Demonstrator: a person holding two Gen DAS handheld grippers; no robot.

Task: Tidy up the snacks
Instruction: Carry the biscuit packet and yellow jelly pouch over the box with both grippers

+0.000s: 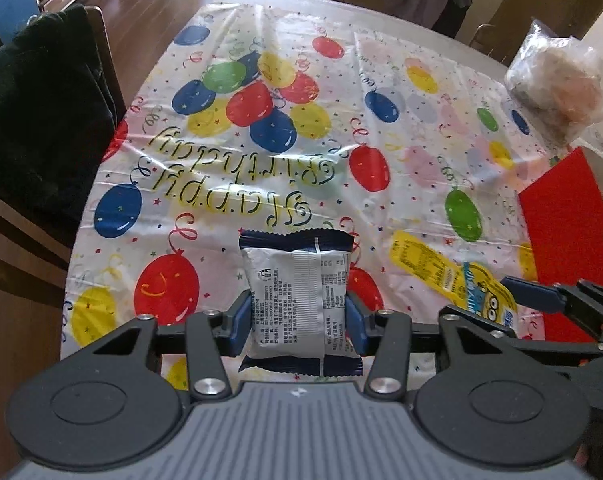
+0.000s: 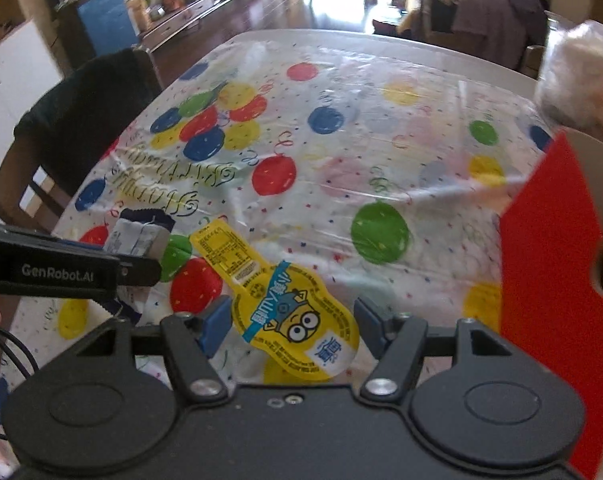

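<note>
While the left gripper holds a blue-and-white snack packet clamped between its jaws above the balloon-print worktop, the right gripper grasps a yellow cartoon-printed snack pouch in its jaws, beside a red box.

The middle and far desk is left open for passage, while the right edge is blocked by a red box and a clear bag.
</note>
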